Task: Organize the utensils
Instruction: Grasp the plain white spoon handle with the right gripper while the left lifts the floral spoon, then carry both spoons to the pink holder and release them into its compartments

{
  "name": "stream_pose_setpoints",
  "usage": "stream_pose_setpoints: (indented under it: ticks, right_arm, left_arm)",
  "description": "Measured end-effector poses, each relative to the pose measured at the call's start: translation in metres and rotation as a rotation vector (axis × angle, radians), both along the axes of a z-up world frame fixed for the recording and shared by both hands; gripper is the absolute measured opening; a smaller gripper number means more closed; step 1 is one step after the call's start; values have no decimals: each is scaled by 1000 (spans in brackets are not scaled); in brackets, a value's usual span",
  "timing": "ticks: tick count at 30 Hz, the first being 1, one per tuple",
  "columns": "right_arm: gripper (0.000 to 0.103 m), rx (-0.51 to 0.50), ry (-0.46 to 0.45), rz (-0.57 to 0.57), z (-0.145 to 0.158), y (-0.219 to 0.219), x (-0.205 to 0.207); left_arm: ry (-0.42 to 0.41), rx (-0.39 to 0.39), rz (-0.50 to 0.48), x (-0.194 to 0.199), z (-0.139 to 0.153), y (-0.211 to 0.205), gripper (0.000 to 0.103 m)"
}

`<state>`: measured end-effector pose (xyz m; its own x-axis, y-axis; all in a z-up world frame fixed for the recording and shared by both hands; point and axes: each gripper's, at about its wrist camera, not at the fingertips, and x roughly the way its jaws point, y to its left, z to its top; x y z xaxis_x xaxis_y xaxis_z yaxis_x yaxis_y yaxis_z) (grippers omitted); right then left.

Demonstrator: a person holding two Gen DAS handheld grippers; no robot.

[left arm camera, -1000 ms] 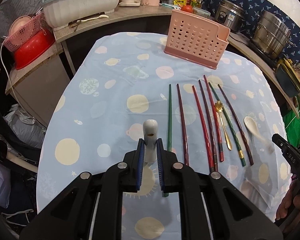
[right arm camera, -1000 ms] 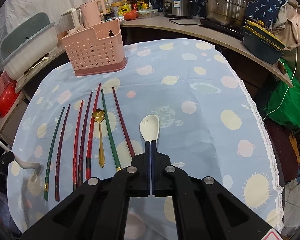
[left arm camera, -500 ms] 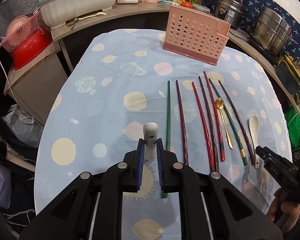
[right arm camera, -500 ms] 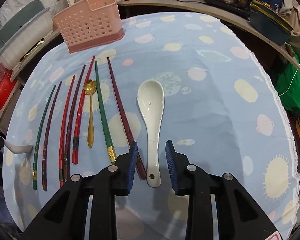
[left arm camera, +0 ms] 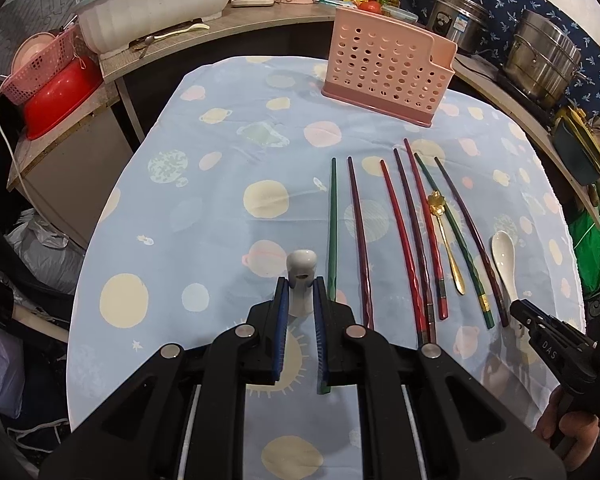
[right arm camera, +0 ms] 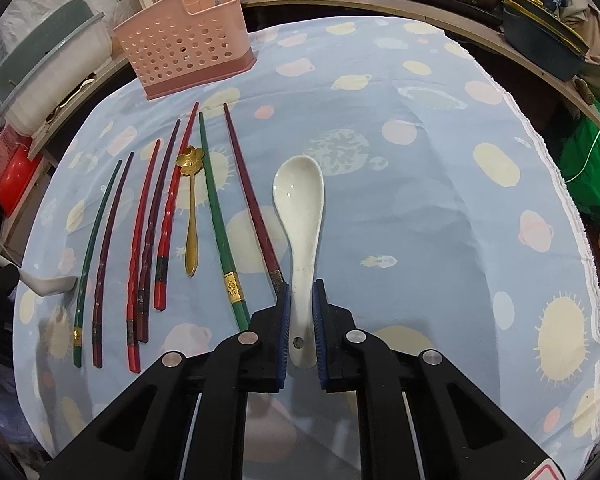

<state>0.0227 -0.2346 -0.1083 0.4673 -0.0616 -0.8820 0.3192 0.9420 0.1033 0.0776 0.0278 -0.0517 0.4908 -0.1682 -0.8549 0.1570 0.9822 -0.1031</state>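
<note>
The left gripper [left arm camera: 300,292] points steeply down, clamped on a white spoon handle [left arm camera: 301,276] lifted above the table. The right gripper [right arm camera: 300,300], angled likewise, has just been closing, its pads [right arm camera: 285,320] against the handle of the white spoon [right arm camera: 302,216] lying on the table.

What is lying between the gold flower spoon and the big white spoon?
Two chopsticks: a green chopstick next to the gold spoon, then a dark red chopstick beside the white spoon. The right wrist view shows it best.

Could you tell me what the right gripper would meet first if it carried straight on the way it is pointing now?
The right gripper already has the white spoon handle between its pads, its jaws having just been closing. Pointing steeply down, it would probably press that handle into the blue tablecloth almost immediately; the exact gap is unclear.
</note>
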Motion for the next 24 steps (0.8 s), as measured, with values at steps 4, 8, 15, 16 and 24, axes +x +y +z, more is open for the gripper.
stream_pose_setpoints:
  ticks: [4,8,15,16,24]
  right_arm:
    - [6,-23,-20,10,13,2,-1]
    - [5,-29,-40,11,23,0,1]
    - [5,-41,-65,15,33,-1,5]
    - [5,-44,-71,18,36,0,6]
    - [5,-71,-119,37,62,3,15]
  left_arm:
    - [-18,-6,-6,-3,7,-1,12]
    - [-40,-9,-7,-3,15,-1,12]
    - [-66,-8,-8,1,26,-1,12]
    - [-69,-10,-9,2,27,0,12]
    - [-95,-20,-13,10,39,1,12]
